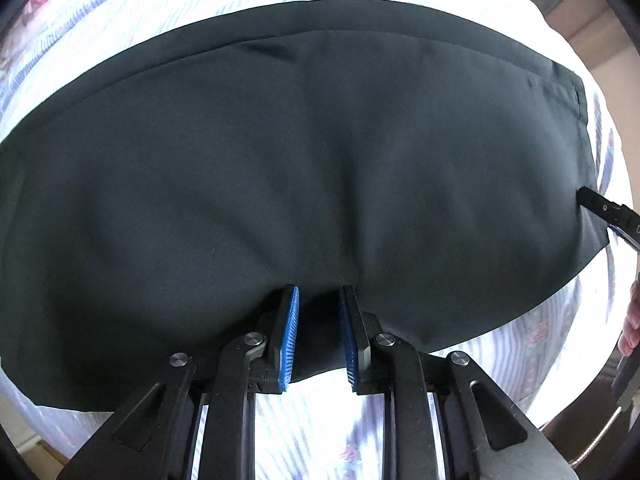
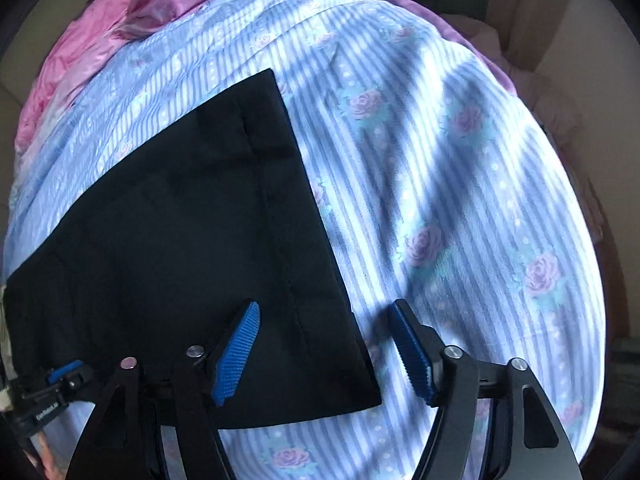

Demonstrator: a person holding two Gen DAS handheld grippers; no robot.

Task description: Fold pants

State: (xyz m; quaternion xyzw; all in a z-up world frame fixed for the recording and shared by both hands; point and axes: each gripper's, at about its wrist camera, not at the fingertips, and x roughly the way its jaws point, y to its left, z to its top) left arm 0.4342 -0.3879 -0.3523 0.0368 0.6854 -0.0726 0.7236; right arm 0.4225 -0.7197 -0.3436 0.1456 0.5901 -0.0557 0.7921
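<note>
Dark folded pants [image 1: 280, 160] lie flat on a striped floral bedsheet [image 1: 316, 424]. My left gripper [image 1: 320, 294] points down at their near edge. Its blue pads stand close together with a pinch of the dark cloth bunched between them, and creases run out from that spot. In the right wrist view the pants [image 2: 180, 220] fill the left half. My right gripper [image 2: 324, 306] is open wide over their near right corner, one finger above the cloth and the other above the bedsheet [image 2: 460, 200]. It shows at the right edge of the left wrist view as the right gripper [image 1: 600, 204].
A pink blanket [image 2: 120, 20] is bunched at the far left of the bed and purple bedding [image 2: 472, 40] at its far right. A person's fingers [image 1: 632, 320] show at the right edge. The left gripper [image 2: 60, 376] shows at the lower left.
</note>
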